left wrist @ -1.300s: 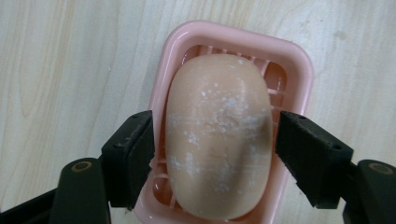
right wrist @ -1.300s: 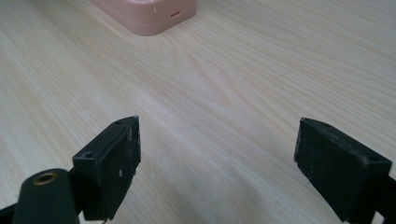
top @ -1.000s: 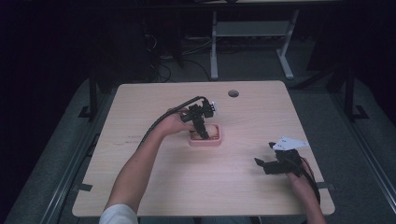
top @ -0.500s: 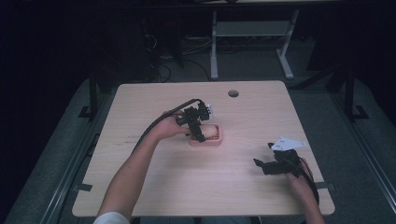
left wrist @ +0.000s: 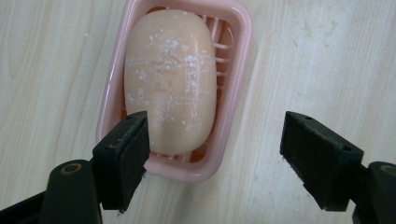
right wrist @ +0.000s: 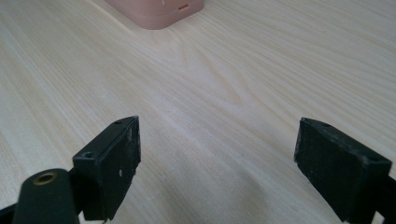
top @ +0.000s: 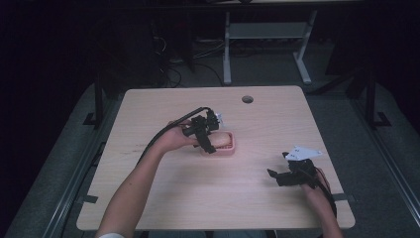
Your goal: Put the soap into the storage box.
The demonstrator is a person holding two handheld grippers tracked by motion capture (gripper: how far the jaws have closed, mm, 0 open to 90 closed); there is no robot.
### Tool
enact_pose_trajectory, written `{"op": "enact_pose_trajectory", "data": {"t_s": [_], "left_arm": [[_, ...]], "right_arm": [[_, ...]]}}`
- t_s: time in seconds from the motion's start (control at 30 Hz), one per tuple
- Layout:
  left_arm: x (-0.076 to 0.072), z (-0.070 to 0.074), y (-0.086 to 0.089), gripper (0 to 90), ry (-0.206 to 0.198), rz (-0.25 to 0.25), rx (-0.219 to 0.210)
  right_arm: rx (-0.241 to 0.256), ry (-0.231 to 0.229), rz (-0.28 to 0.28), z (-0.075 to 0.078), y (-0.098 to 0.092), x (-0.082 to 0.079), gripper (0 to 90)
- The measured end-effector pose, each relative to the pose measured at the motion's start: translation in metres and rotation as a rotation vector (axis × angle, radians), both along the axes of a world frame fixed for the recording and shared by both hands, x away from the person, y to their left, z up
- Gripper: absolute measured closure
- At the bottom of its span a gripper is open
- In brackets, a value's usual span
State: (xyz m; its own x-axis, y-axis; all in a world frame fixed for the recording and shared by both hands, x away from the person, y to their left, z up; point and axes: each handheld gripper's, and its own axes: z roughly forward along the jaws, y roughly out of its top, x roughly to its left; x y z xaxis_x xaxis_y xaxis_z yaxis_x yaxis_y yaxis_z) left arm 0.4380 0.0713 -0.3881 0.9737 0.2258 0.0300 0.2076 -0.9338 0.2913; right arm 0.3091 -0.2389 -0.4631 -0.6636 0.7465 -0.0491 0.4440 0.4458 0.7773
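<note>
Since the earlier frame, my left gripper (top: 210,140) has shifted slightly toward me and to the left of the soap dish, its fingers (left wrist: 122,157) now spread wide and holding nothing. Item one: bar of soap (left wrist: 170,78), peach-coloured, dusted with white flecks, lying lengthwise inside the pink soap dish (left wrist: 232,85); my left fingers hover above the dish's near end, one over its rim, the other over bare wood. Item two: soap dish, resting mid-tabletop (top: 163,198). Item three: my right gripper (top: 285,171), low near the right front corner of the tabletop, well apart from the dish, fingers (right wrist: 111,164) wide apart and empty.
</note>
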Motion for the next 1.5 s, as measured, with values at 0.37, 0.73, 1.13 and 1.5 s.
{"op": "enact_pose_trajectory", "data": {"t_s": [0.37,0.73,1.13,1.5], "left_arm": [[-0.012,0.002,0.015,24.2,-0.011,0.022,-0.016],[-0.022,-0.002,0.026,24.4,-0.007,0.043,-0.03],[-0.031,-0.006,0.032,23.7,0.0,0.045,-0.026],[-0.04,-0.007,0.039,23.7,-0.007,0.05,-0.042]], "right_arm": [[-0.01,0.002,0.004,0.0,0.002,0.0,13.9],[-0.001,0.001,-0.005,0.0,0.004,0.001,13.9],[-0.002,0.005,-0.011,-0.001,0.005,0.001,13.9],[-0.008,0.005,-0.006,-0.001,0.006,0.002,13.9]]}}
